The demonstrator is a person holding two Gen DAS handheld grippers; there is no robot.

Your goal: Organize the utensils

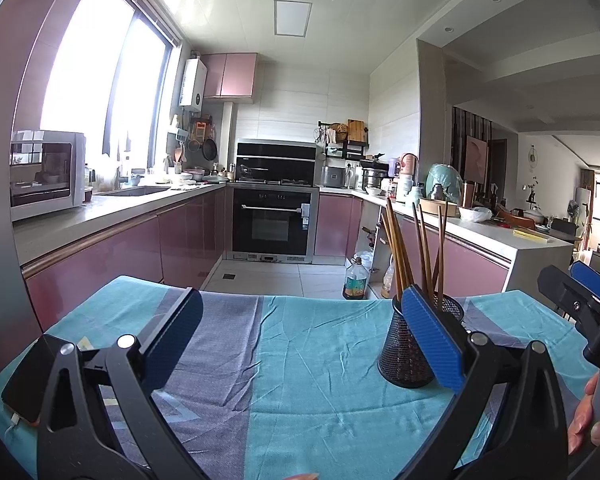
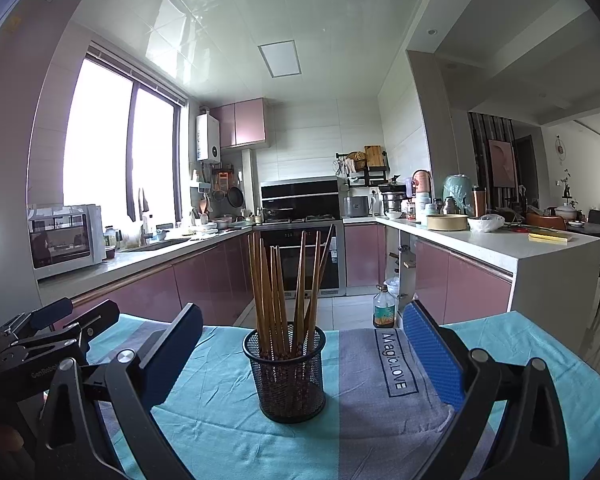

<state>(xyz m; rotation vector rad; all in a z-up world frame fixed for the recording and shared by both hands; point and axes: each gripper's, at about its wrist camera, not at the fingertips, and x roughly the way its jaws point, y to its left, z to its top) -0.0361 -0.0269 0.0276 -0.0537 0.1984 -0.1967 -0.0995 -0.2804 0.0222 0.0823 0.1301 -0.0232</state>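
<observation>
Jaws on both tools stand wide apart and hold nothing. Seen from the right wrist, the right gripper (image 2: 300, 356) frames the black mesh holder (image 2: 285, 376) squarely: the holder sits upright on the teal and grey cloth (image 2: 380, 420) over the counter, centred between the jaws and a little ahead of their tips. A bundle of brown chopsticks (image 2: 284, 292) stands in it, fanned out and leaning against the rim. The left gripper (image 1: 300, 352) hovers over bare cloth, with the same holder off beside its right jaw and partly hidden behind that jaw's blue pad. A dark phone (image 1: 28, 380) lies on the cloth just outside its left jaw.

No loose utensil shows on the cloth in either view, so the sorting looks either finished or not yet begun; which one cannot be told. If the holder or its chopsticks are next, the right tool is better placed. It would need to advance straight ahead and close gently, since the light mesh could tip and the slim sticks could scatter.
</observation>
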